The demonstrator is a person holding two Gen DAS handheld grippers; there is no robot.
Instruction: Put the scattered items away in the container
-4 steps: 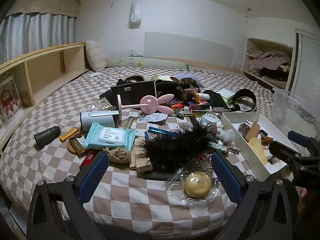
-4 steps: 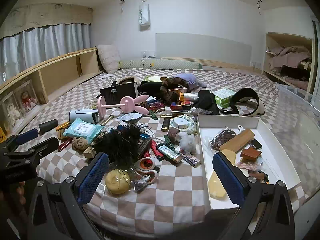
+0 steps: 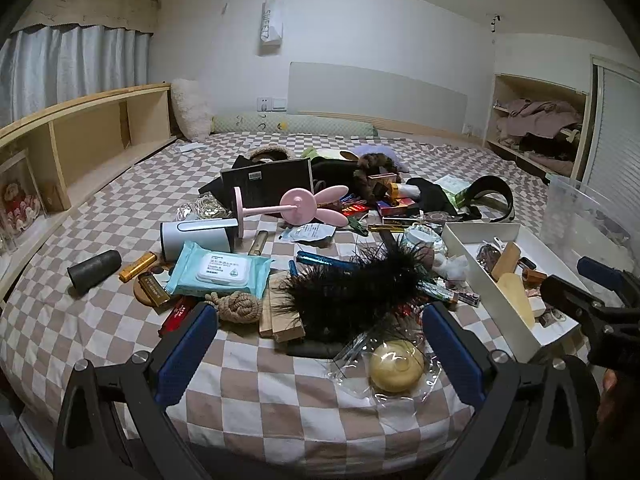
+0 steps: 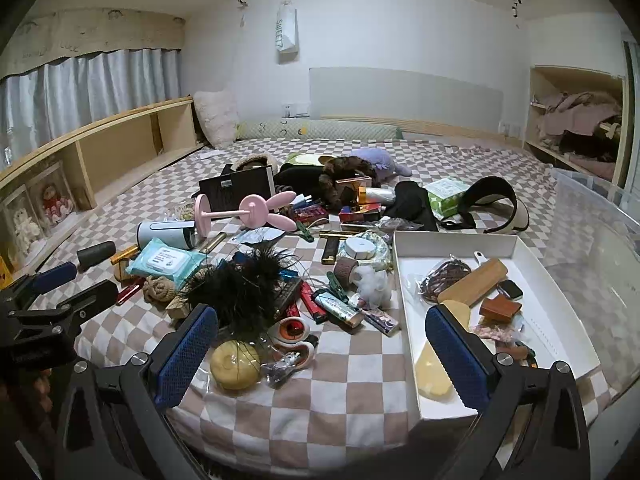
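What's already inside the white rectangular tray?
The white rectangular tray holds a wooden-handled yellow paddle brush, a bagged brown cord bundle, a small brown box and a black gadget. Whatever lies beneath them is hidden.

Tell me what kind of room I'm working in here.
Most likely a bedroom: the clutter lies on a checkered bed sheet, with a fluffy pillow and a long bolster against the far wall, curtains on the left and an alcove of piled clothes on the right.
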